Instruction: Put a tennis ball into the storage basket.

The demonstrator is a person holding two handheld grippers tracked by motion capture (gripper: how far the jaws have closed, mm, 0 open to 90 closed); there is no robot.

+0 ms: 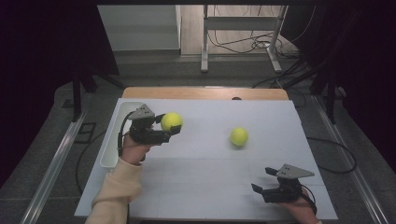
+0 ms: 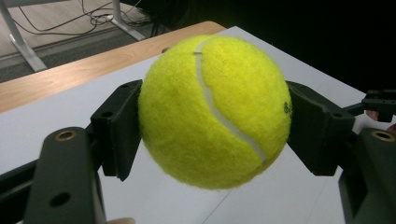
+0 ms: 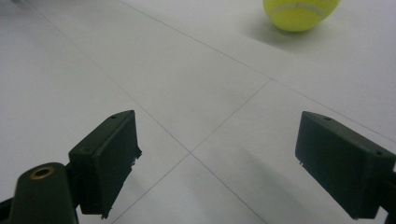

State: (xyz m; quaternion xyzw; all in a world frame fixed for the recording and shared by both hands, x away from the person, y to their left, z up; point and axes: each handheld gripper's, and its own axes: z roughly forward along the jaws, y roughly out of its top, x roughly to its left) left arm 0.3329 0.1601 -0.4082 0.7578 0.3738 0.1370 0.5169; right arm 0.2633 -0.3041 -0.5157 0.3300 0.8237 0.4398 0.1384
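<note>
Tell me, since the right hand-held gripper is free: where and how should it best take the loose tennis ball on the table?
Probably across the widest middle of the loose tennis ball, one pad on each side, coming in low and level from the person's side. It is round and rests free on the white table, so an off-centre pinch could squirt it away. The right hand-held gripper stands open, wide enough by the look.

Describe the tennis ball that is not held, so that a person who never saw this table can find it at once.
Start from the white table and look right of its middle. There a yellow tennis ball lies alone on the bare surface. The other ball is clamped in the left gripper, near the white tray.
</note>
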